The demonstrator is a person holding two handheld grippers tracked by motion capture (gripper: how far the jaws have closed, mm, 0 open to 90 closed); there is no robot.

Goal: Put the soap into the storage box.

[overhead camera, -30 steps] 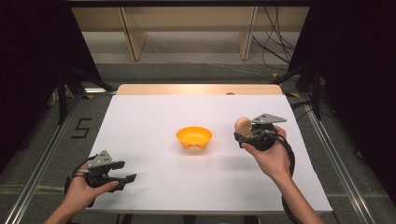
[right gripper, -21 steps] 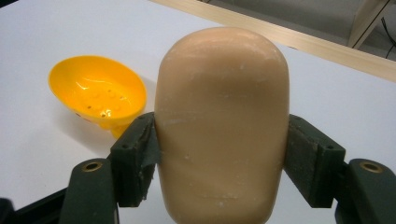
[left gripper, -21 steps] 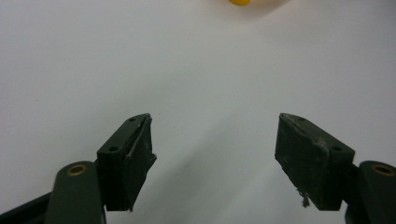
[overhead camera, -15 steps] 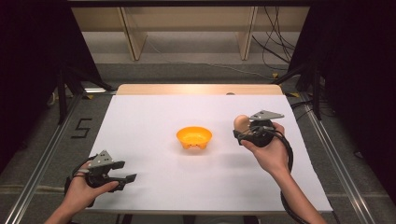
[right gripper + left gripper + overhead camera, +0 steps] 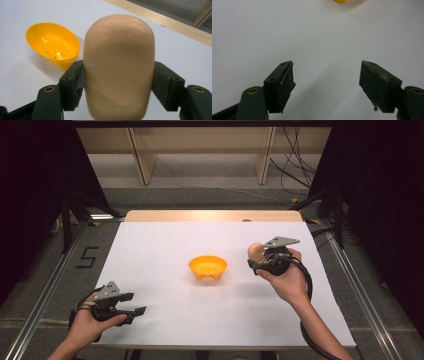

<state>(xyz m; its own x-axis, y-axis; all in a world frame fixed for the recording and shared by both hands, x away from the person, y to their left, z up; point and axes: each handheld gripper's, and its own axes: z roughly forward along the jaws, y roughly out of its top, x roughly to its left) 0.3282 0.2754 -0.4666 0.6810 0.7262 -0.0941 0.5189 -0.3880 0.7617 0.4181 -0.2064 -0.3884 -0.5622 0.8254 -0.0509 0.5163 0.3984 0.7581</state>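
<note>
Comparing with a second ago, the right gripper (image 5: 260, 257) has edged the soap (image 5: 255, 251) slightly toward the dish (image 5: 208, 268); its fingers (image 5: 72, 83) clamp the soap's sides, so delivery looks near; dish lies just left of them, open worktop (image 5: 165, 240) between; left gripper (image 5: 131, 312), fingers apart and empty, rests near the front edge.

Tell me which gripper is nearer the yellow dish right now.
Right. The right gripper, shut on the tan soap bar, hangs just right of the yellow dish. The left gripper sits open near the table's front left corner, well short of it.
</note>
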